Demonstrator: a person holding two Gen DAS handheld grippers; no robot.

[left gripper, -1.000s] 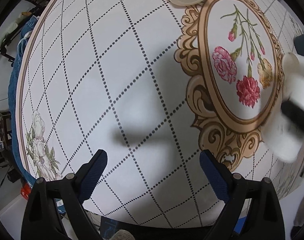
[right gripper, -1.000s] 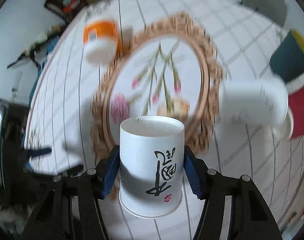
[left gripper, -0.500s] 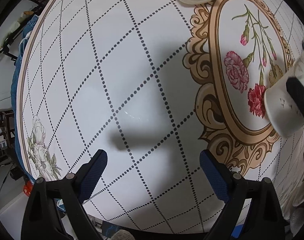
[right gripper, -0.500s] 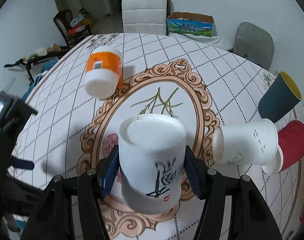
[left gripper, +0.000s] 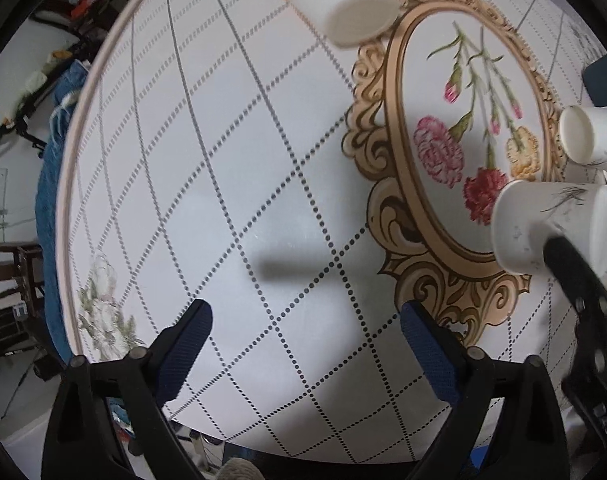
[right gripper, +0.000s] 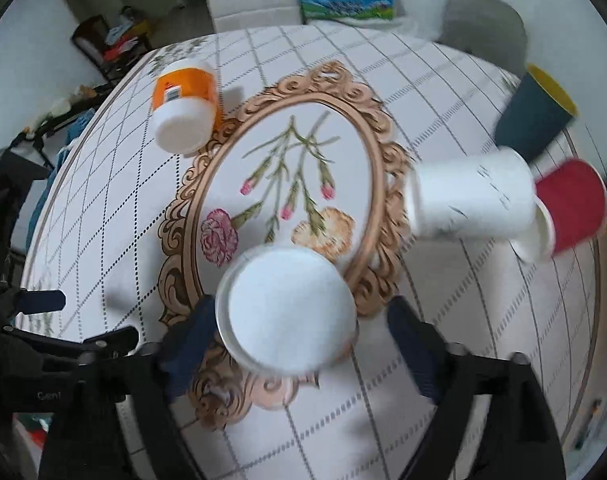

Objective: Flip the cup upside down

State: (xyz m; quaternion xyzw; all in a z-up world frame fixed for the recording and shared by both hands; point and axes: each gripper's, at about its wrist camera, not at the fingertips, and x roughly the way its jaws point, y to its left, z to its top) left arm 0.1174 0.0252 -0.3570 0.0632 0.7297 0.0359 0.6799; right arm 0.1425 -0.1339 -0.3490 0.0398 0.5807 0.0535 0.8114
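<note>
A white paper cup with black writing [right gripper: 287, 312] stands upside down, base up, on the flowered table between my right gripper's [right gripper: 299, 336] fingers. The jaws stand wider than the cup, with a clear gap on its right side, so the right gripper is open. The same cup [left gripper: 543, 224] shows at the right of the left wrist view with a black finger [left gripper: 571, 264] in front of it. My left gripper [left gripper: 303, 328] is open and empty above bare tablecloth, left of the cup.
An orange-and-white cup [right gripper: 183, 112] lies on its side at the back left. Another white cup [right gripper: 471, 200] lies on its side at the right, with a red cup [right gripper: 571, 204] and a dark blue cup [right gripper: 535, 116] beside it. Chairs and a box stand beyond the table.
The right gripper turned the cup over from mouth up to base up, set it on the table, and opened. The left gripper pulled back slightly.
</note>
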